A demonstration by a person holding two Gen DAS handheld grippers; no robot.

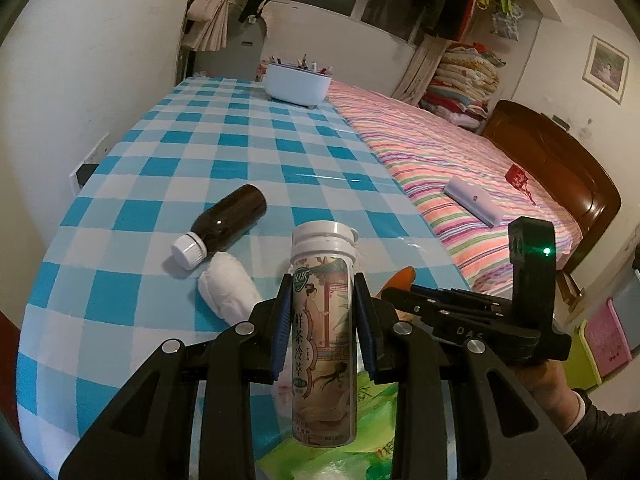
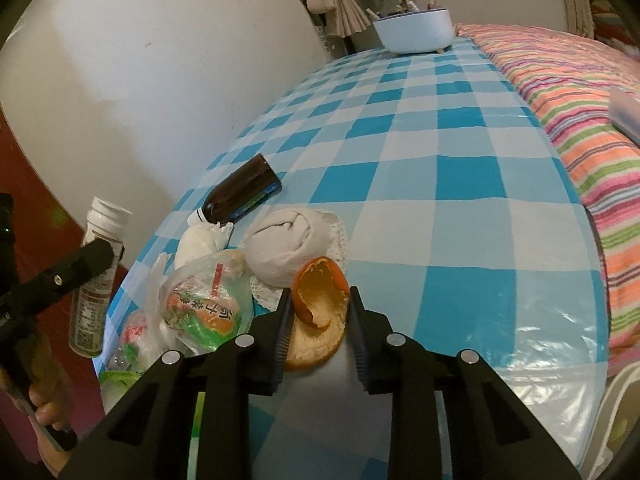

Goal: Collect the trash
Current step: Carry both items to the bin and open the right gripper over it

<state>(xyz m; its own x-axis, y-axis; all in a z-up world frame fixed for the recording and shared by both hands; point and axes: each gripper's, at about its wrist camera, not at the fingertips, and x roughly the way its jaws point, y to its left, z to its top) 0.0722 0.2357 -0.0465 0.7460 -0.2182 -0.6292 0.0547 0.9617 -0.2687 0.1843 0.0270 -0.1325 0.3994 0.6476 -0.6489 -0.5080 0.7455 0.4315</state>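
My left gripper is shut on an upright tea bottle with a white cap, held above a printed plastic bag. The same bottle shows in the right wrist view, at the left. My right gripper is shut on a piece of orange peel, just over the checked tablecloth. A brown bottle with a white cap lies on its side on the cloth. A wad of white tissue lies beside it. The plastic bag sits left of the peel.
A white tub of small items stands at the table's far end. A striped bed with a white box runs along the right. A wall borders the table on the left.
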